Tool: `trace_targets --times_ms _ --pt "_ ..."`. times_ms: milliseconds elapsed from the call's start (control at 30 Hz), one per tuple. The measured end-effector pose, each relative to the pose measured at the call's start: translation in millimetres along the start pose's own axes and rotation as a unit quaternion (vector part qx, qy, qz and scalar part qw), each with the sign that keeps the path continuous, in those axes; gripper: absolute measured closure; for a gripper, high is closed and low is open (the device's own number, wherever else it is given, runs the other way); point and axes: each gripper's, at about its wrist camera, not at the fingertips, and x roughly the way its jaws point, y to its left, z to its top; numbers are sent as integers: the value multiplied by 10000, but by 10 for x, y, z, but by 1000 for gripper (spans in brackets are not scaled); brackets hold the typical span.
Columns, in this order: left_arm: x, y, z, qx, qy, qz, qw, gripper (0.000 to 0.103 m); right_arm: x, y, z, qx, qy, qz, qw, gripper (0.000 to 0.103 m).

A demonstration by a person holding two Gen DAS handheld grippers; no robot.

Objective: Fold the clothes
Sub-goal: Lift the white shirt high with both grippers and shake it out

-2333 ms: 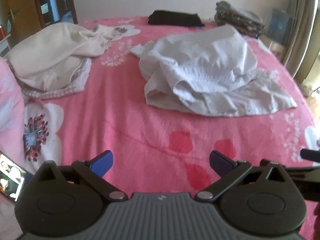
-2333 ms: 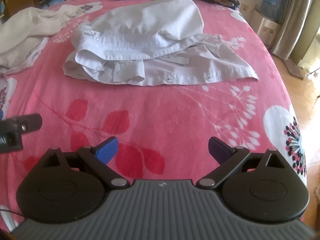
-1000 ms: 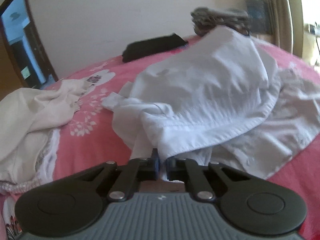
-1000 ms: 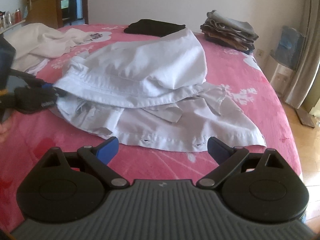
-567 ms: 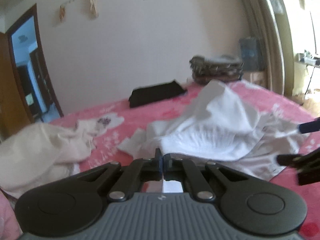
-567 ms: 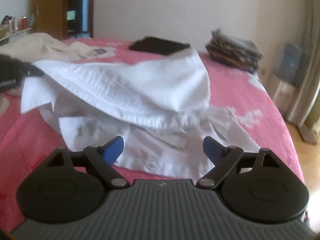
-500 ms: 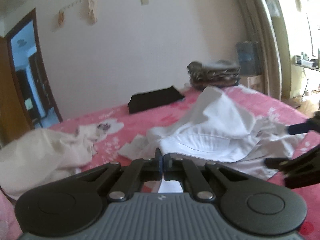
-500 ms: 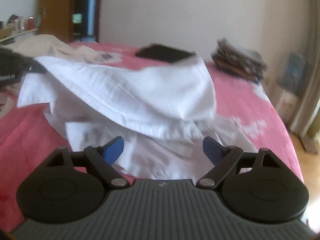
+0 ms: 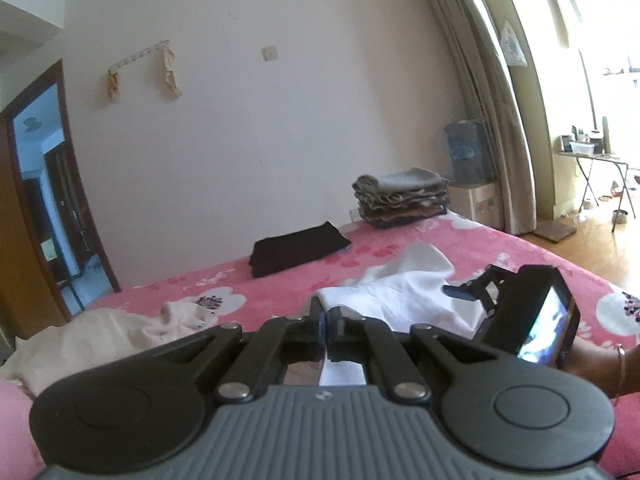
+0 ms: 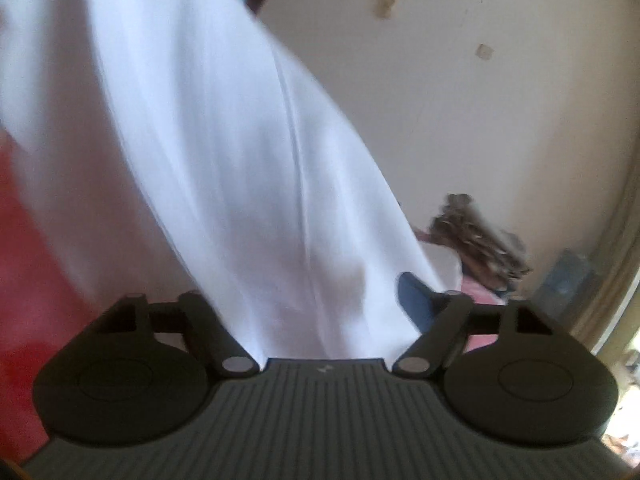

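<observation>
With the left tool (image 9: 326, 322) pinching the white shirt's (image 9: 404, 296) hem, the right tool (image 10: 316, 300), jaws just closing around draped cloth, should clamp an edge squarely above the bed (image 9: 400, 246).

Raised white shirt (image 10: 224, 168) fills the right gripper's (image 10: 320, 300) view from 9 to 1 o'clock; bare pink bedspread (image 9: 532, 256) lies clear at the left gripper's (image 9: 326, 322) 2 o'clock, beyond the black folded garment (image 9: 298, 248)
</observation>
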Motion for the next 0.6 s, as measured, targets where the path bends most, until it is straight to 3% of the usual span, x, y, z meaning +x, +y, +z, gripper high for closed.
trace_targets --times_ms 167,267,367,600 --pt "-72 123 -31 -167 125 196 9996 101 0 -447 -38 683 174 -605 9957 59" --pt "-111 167 -17 -222 98 264 9994 101 -181 -776 28 1050 -60 -684 9921 78" --pt "-160 206 34 -280 8 349 9990 101 -423 -1033 213 1227 -439 -769 9885 89" --pt "-469 391 385 -362 -630 754 9945 101 -1017 -1459 840 1348 -1348 -802 9784 94"
